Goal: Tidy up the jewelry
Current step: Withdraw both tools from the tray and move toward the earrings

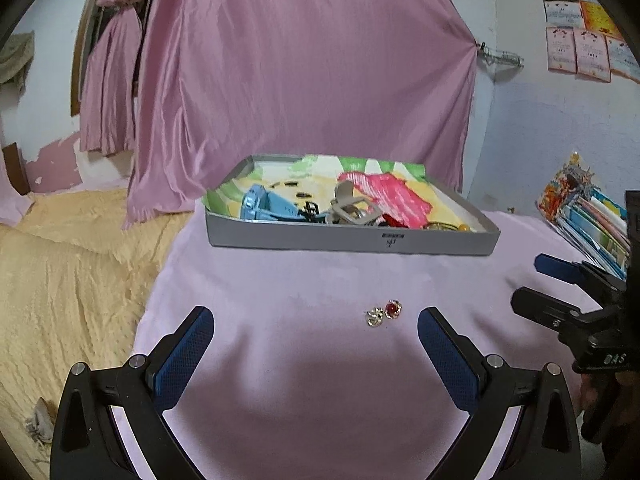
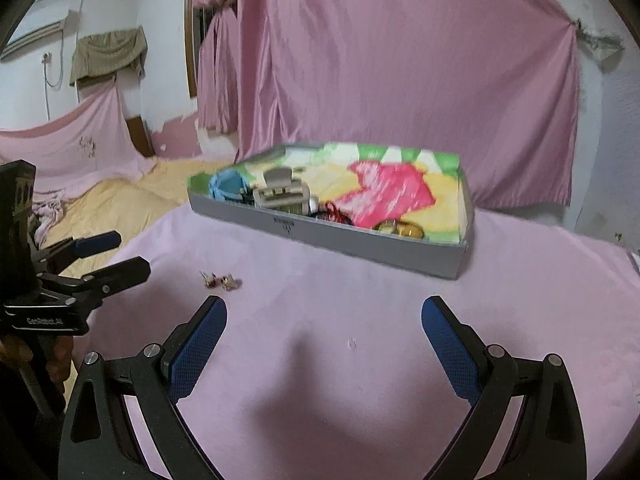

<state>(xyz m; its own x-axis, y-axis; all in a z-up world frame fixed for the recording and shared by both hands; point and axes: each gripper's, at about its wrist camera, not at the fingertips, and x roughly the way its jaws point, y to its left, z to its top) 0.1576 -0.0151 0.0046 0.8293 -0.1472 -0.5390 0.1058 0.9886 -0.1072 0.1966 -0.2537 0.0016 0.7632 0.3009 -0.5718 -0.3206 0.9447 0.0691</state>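
The left gripper point(image 1: 316, 326) is wide open and holds nothing. Two small earrings point(image 1: 384, 313) (one red, one pale gold) lie side by side on the pink cloth point(image 1: 320, 400), just ahead of its right finger. The right gripper point(image 2: 324, 316) is also wide open and empty. One grey tray point(image 1: 352, 240) with clips stands further ahead.

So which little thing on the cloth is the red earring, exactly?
Start at the grey box on the pink cloth and come forward to two tiny pieces lying side by side between the left gripper fingers. The red earring has a round red centre; its neighbour is pale gold.
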